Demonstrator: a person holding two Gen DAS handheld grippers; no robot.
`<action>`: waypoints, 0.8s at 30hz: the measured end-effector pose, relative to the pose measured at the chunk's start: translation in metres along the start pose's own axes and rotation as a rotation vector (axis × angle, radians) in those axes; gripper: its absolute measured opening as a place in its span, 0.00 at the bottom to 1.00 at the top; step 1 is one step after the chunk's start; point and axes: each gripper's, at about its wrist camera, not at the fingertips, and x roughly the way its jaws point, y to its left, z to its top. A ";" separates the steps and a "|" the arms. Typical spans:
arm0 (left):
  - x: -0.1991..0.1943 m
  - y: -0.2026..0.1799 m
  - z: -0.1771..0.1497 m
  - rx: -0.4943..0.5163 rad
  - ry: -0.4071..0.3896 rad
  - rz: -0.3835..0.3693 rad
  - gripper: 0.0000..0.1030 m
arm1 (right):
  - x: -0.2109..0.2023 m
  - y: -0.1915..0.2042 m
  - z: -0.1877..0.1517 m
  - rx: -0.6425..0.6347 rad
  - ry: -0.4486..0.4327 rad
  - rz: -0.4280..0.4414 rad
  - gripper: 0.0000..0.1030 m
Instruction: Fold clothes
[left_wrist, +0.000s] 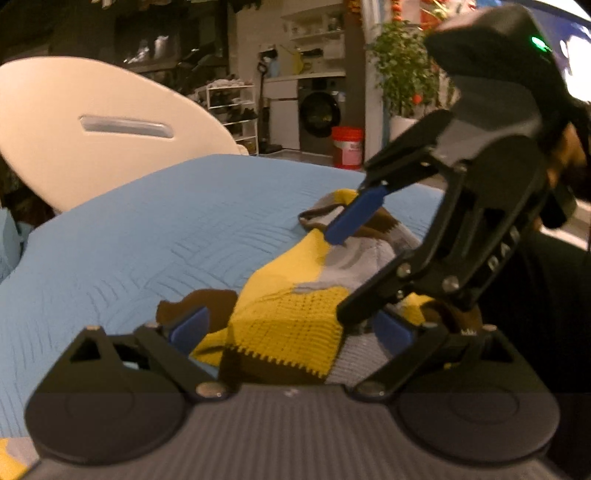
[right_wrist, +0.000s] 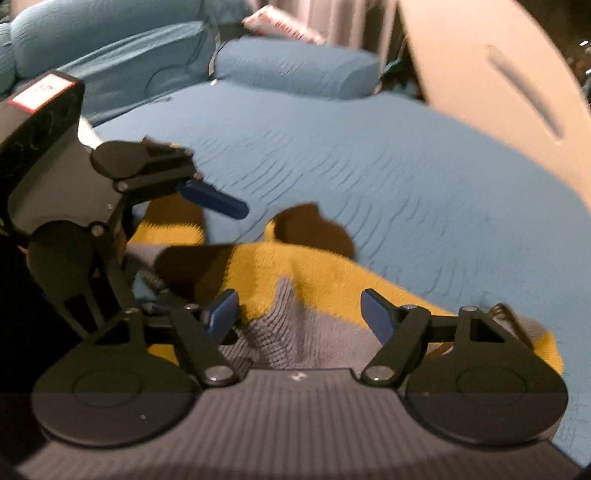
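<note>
**Knit sweater on blue quilted bed**

Blue quilted bedding (left_wrist: 147, 229) fills the left-wrist frame's left half, open and bare. At lower centre lies a chunky yellow, brown and grey sweater (left_wrist: 288, 317), between the spread jaws of the left gripper (left_wrist: 291, 332).

From the right wrist, the right gripper (right_wrist: 299, 314) stands open over the sweater's grey ribbing (right_wrist: 295, 332), gripping nothing; bare bedding spreads toward the upper right.

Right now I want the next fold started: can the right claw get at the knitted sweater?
Probably yes. The right claw stands open directly over the sweater on the blue bedcover, with grey and yellow knit between its pads. The left claw works beside it, not blocking.
</note>
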 end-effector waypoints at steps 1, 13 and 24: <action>0.000 -0.002 -0.001 0.012 0.002 -0.002 0.94 | 0.003 -0.002 -0.002 0.010 0.018 0.022 0.64; 0.001 -0.023 0.004 0.220 -0.063 0.148 0.68 | -0.037 0.013 0.019 0.049 -0.091 0.030 0.09; 0.007 -0.015 -0.004 0.257 -0.076 0.241 0.06 | -0.051 0.077 0.003 -0.272 -0.069 -0.016 0.12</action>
